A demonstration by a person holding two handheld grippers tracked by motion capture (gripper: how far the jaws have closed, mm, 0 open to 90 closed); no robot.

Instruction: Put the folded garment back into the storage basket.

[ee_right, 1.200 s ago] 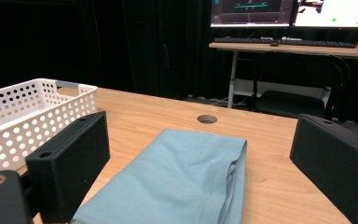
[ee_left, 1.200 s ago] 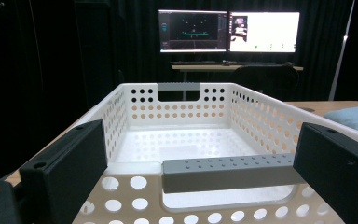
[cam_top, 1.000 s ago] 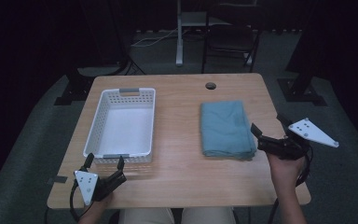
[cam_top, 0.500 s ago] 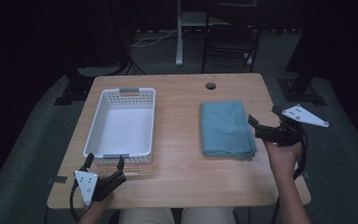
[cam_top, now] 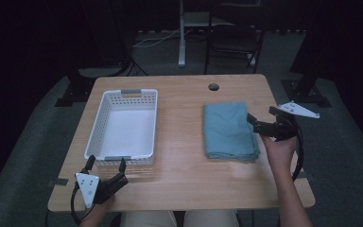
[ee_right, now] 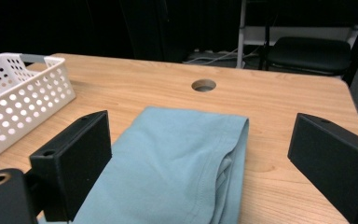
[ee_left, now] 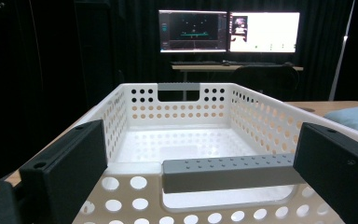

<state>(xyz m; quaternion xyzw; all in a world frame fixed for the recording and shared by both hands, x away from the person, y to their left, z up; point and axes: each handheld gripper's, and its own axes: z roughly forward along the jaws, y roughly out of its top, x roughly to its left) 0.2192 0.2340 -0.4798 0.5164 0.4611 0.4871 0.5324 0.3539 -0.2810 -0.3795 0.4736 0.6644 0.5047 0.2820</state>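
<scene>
So here we've got a wooden table with a white perforated basket on its left half and a folded teal cloth on the right half, the two well apart. The basket's empty, with grey handles at both short ends. Our left gripper sits at the near left edge of the table, jaws spread wide, pointing right at the basket's near handle and holding nothing. Our right gripper hovers at the cloth's right edge, jaws also spread wide, nothing pinched; in its own view the cloth lies between and below the jaws. There's a round cable hole in the tabletop beyond the cloth, and two lit monitors glow in the dark room behind.
</scene>
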